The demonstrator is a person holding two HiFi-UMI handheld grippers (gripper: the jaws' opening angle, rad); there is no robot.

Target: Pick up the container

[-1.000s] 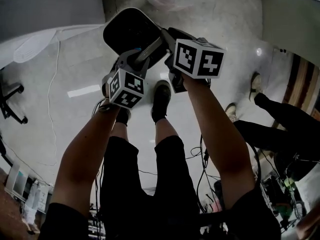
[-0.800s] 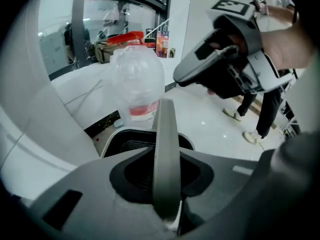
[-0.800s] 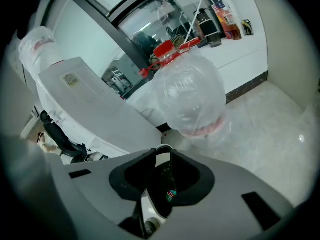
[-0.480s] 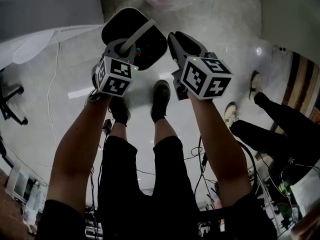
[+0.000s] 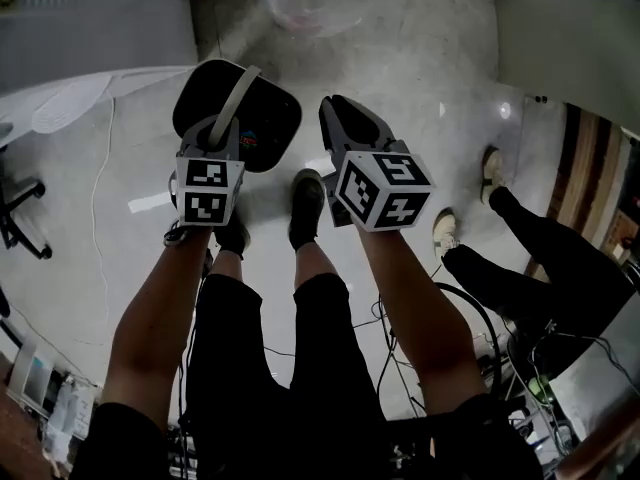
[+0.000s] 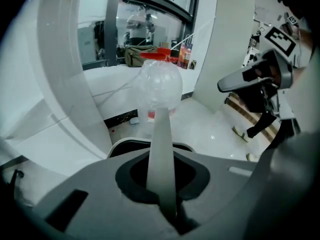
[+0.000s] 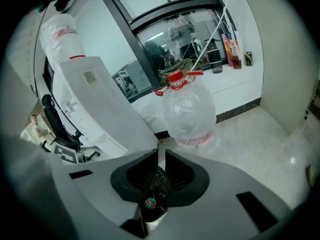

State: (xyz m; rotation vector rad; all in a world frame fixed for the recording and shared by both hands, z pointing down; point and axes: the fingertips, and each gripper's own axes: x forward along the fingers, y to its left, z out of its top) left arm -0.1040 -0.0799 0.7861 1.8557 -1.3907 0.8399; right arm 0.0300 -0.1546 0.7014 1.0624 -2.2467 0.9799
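The left gripper [image 5: 222, 133] is clamped on the pale grey strap handle [image 5: 238, 93] of the black, round-cornered plastic container [image 5: 272, 113]. Its jaws have just been closing, and the left gripper view shows the strap running straight up between them, pinched at its near end. The grip is on the handle rather than on the wall, so the container can hang below the jaws and level itself. It looks to be swinging clear of the pale polished floor [image 5: 420, 58], though from above I judge that rather than see it.

The right gripper [image 5: 335, 118] stands just beside the container's right rim, apart from it as far as the head view shows. Its jaws are drawn together to a thin slit. A small dark piece with a coloured sticker [image 7: 156, 184] shows in that slit, but I cannot tell whether it is pinched there or only lies behind. Held that close, the right gripper seems ready to steady the container if it tips.

Beyond the container's far side stands a large clear plastic bottle with a red cap and handle [image 7: 190, 111]. The person's dark shoes [image 5: 305, 198] are planted on the container's near side. The pick-up seems nearly done, with only the carry on one strap to keep steady.
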